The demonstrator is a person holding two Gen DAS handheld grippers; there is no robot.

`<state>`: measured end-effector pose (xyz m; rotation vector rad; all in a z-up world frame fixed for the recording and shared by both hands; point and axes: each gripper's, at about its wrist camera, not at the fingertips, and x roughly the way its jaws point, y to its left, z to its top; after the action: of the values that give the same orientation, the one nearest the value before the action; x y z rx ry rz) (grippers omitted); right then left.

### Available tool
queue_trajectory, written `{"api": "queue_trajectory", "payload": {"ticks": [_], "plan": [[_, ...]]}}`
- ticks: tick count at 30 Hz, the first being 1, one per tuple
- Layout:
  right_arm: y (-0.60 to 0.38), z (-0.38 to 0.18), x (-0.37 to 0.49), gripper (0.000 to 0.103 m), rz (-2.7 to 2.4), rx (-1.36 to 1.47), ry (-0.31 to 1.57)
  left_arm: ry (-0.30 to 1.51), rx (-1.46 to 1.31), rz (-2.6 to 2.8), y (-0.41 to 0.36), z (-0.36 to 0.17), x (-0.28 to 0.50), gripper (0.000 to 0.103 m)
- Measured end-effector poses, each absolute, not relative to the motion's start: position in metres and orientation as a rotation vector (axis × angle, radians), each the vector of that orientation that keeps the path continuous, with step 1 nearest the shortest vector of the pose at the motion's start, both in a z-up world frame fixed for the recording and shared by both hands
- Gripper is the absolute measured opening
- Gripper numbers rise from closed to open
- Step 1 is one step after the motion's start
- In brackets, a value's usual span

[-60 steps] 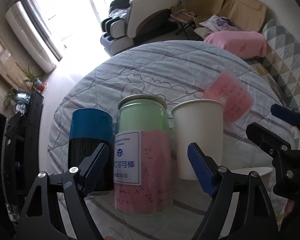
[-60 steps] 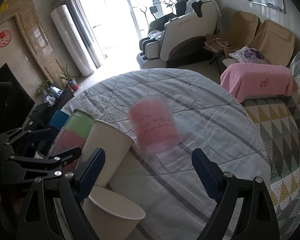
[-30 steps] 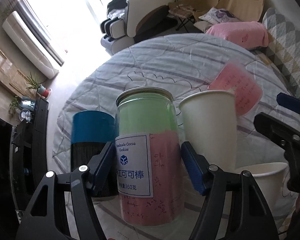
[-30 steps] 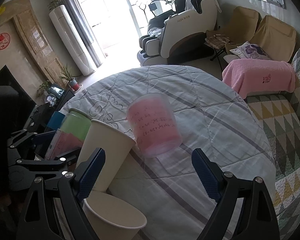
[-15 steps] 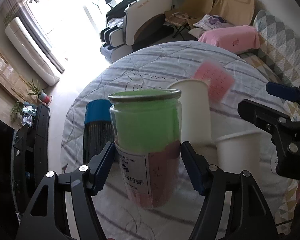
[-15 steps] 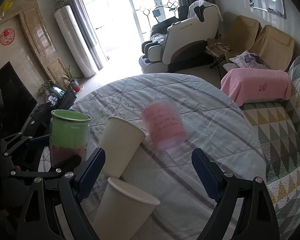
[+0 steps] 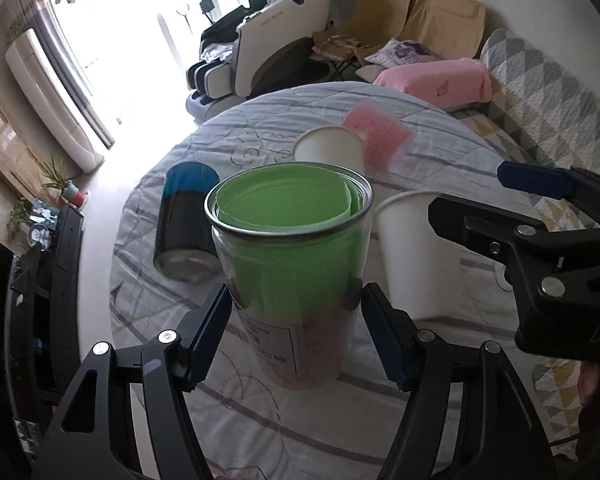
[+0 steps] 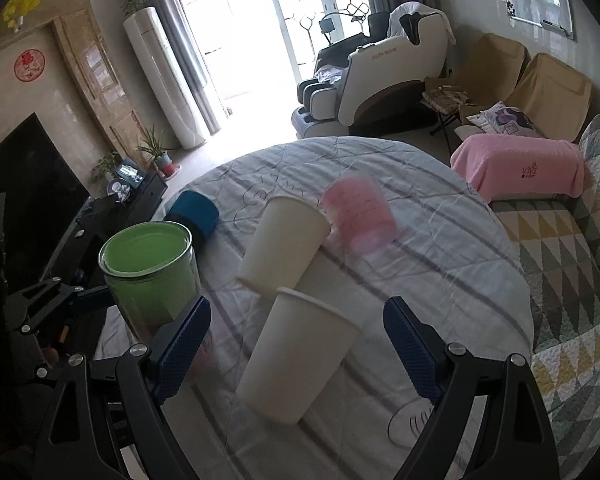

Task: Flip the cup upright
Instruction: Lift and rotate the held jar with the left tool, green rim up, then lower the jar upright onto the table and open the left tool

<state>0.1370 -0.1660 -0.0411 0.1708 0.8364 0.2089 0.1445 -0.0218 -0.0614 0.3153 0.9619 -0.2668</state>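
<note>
On the far left of the bench [image 7: 260, 432], covered in a striped grey cloth, a blue-and-black can [image 7: 186, 220] lies tilted toward the edge. Just right of it, the left gripper [image 7: 296, 334] is clamped on the clear cup [image 7: 292, 264], the jar-like one with a green paper lining above and a pink, labelled band below. The cup sits between the blue pads, its open mouth facing up and slightly toward the camera; whether its base touches the cloth cannot be told. From the right wrist view the same cup [image 8: 150, 272] stands at the left, mouth up, with the left gripper [image 8: 100, 300] closed around its lower part.

Further right, two white paper cups stand mouth up: the far paper cup [image 8: 284, 240] and the near paper cup [image 8: 300, 364], close together. Behind the far one lies a blurred pink cup [image 8: 360, 212]. The right gripper [image 8: 296, 348] has its jaws wide apart, holding nothing, with the near paper cup between its pads but apart from them.
</note>
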Motion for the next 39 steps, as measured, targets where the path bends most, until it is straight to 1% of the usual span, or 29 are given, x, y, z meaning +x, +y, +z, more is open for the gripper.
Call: {"api": "queue_trajectory", "payload": {"ticks": [13, 23, 24, 28, 39], "plan": [[-0.157, -0.041, 0.099, 0.090, 0.198, 0.134, 0.834, 0.911, 0.214, -0.264, -0.003, -0.070, 0.108, 0.069], [-0.156, -0.041, 0.085, 0.090, 0.183, 0.118, 0.838, 0.881, 0.167, -0.279, -0.004, -0.071, 0.083, 0.070], [-0.156, -0.041, 0.084, 0.090, 0.179, 0.115, 0.838, 0.879, 0.161, -0.281, -0.003, -0.071, 0.080, 0.072], [-0.158, -0.040, 0.081, 0.090, 0.173, 0.115, 0.837, 0.862, 0.143, -0.285, -0.001, -0.070, 0.075, 0.085], [-0.157, -0.038, 0.076, 0.090, 0.161, 0.106, 0.831, 0.828, 0.158, -0.241, 0.001, -0.066, 0.068, 0.086]]}}
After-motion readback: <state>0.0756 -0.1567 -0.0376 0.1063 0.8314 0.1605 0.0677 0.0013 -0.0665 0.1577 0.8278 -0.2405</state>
